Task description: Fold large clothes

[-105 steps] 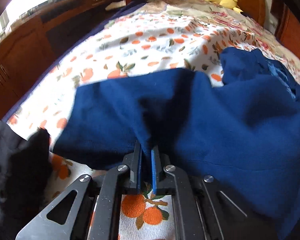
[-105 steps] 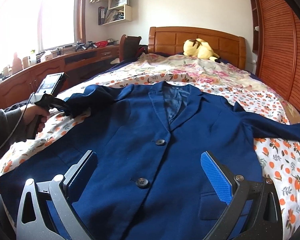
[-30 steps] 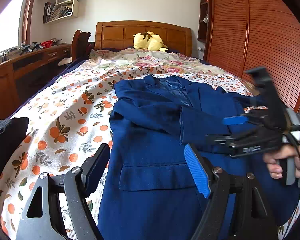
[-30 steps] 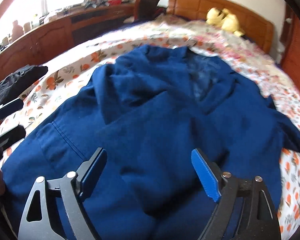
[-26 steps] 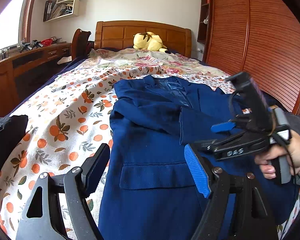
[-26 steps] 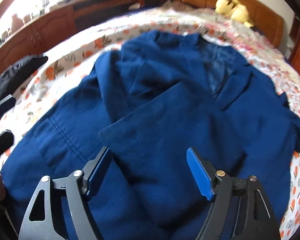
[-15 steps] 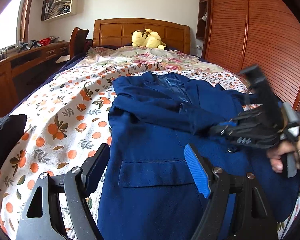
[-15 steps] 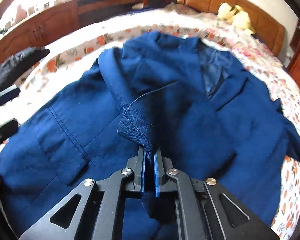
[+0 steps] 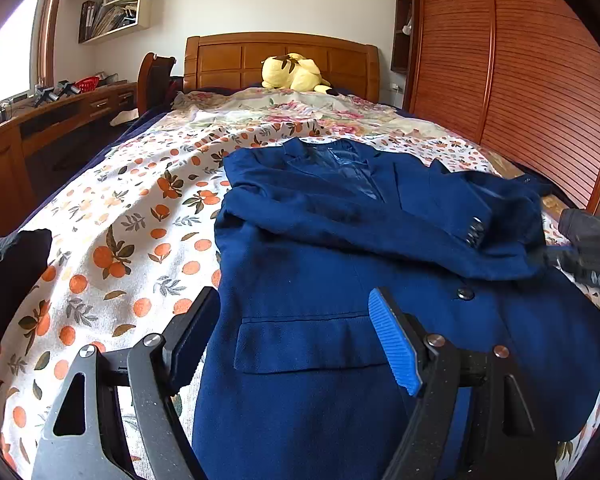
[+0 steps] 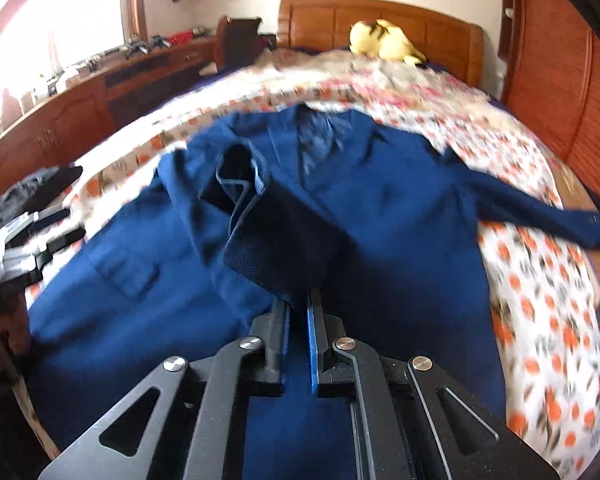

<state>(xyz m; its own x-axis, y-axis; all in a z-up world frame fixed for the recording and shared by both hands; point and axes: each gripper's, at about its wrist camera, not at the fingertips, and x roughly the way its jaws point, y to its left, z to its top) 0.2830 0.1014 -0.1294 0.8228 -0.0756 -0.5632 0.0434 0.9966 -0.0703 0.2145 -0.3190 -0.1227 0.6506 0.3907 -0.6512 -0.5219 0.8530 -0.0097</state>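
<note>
Across the middle of the wooden bed with the orange-print sheet (image 9: 112, 248), the large navy-blue blazer jacket (image 9: 320, 340) lies face up, its collar toward the headboard and its hem at the foot edge. The right gripper (image 10: 298, 306) has its jaws pinched nearly together on the cuff end of the jacket's sleeve (image 10: 260, 248), and the cloth bunches up above the pads. In the left wrist view that sleeve runs slantwise over the chest toward the bed's right edge. The left gripper (image 9: 294, 336) hovers over the lower front by the pocket flap (image 9: 308, 340), jaws wide apart with nothing between them.

To do this step well, I judge the sleeve should be drawn taut and low across the chest, then laid flat so that it stays inside the body's outline. The free left jaws could pin the shoulder so the body does not drag.

The other sleeve (image 10: 540, 216) trails out toward the right edge and looks unfolded. Room is generous on the left half of the sheet and toward the headboard, where a yellow plush toy (image 9: 296, 74) sits well apart. A dark heap of clothing (image 9: 12, 264) lies at the near left corner. The right edge is close to the slatted wooden wardrobe (image 9: 540, 80), so a wide sweep there has little room.
</note>
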